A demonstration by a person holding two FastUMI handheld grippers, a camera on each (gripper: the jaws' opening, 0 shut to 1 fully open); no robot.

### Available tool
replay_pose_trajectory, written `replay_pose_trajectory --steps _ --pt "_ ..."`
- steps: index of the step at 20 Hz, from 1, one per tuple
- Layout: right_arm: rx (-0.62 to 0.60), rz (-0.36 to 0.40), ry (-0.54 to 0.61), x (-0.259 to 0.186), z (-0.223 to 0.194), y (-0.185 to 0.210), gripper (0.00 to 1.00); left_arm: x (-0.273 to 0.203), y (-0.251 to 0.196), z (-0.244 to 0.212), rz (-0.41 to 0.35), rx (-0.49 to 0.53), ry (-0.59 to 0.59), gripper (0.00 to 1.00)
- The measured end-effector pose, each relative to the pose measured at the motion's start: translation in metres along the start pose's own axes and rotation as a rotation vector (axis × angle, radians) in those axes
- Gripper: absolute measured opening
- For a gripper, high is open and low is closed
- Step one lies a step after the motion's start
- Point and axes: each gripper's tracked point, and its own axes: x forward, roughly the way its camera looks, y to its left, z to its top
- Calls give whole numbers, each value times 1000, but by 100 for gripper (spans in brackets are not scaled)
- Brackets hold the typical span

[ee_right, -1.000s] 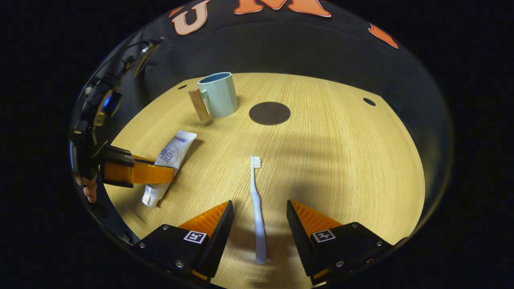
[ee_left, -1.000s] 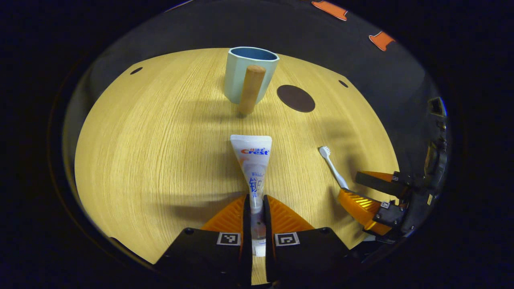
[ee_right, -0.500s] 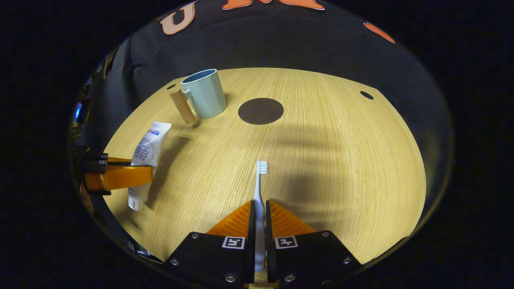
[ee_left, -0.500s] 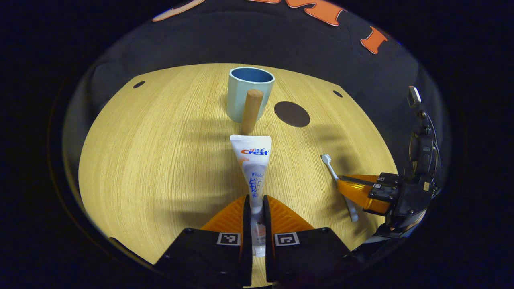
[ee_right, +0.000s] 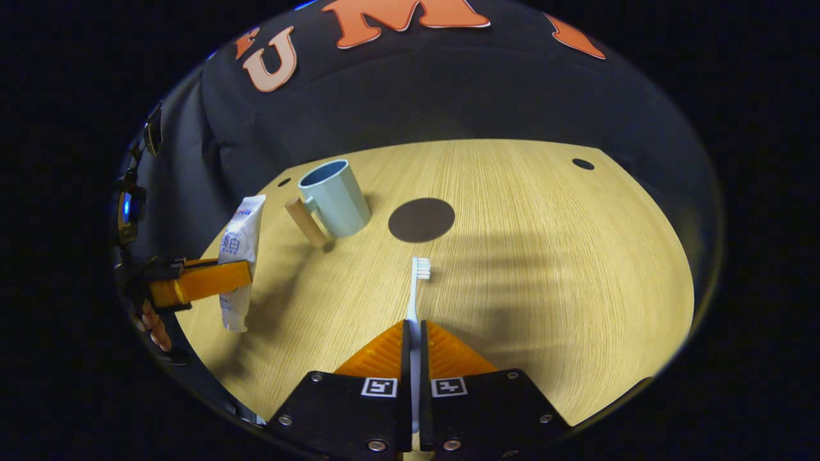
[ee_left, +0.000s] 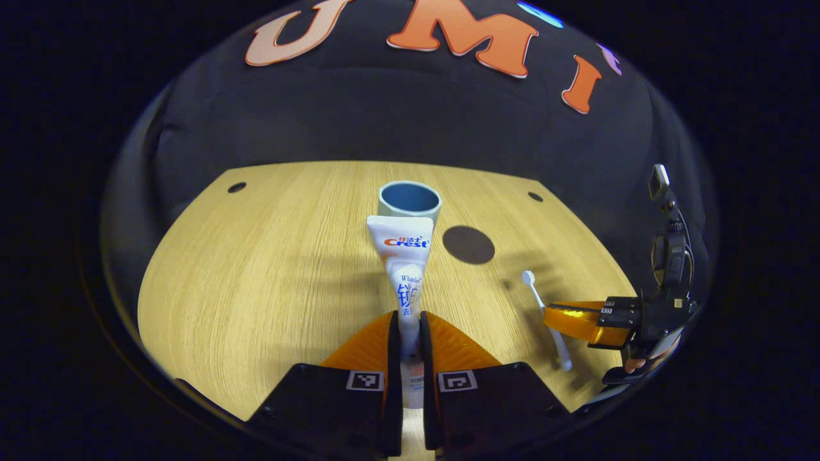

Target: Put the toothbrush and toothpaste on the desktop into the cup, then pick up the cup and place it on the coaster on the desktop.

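My left gripper (ee_left: 410,320) is shut on the white toothpaste tube (ee_left: 405,256), held off the wooden desktop (ee_left: 269,256) with its flat end up, in front of the pale blue cup (ee_left: 410,202). In the right gripper view the same tube (ee_right: 238,256) hangs tilted in the left gripper (ee_right: 205,282) at far left. My right gripper (ee_right: 414,330) is shut on the white toothbrush (ee_right: 418,282), bristles forward, lifted above the desktop (ee_right: 544,256). The cup (ee_right: 334,197) with its wooden handle (ee_right: 307,223) stands beside the dark round coaster (ee_right: 421,219). The left gripper view shows the toothbrush (ee_left: 541,307) in the right gripper (ee_left: 576,317).
The coaster (ee_left: 468,244) lies just right of the cup. Small dark holes (ee_left: 236,187) mark the desktop's far corners. A hand (ee_right: 154,323) holds the left gripper at the desktop's left edge. The black cloth wall stands behind the desktop.
The right gripper closed on the toothbrush and lifted it. The left gripper raised the toothpaste off the desktop and tilted upward, so the cup now sits behind the tube's top.
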Motion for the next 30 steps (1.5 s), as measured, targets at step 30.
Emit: replay_pose_trajectory --steps 30 --pt "-180 66 -589 -23 91 29 5 14 1 201 -47 104 -785 17"
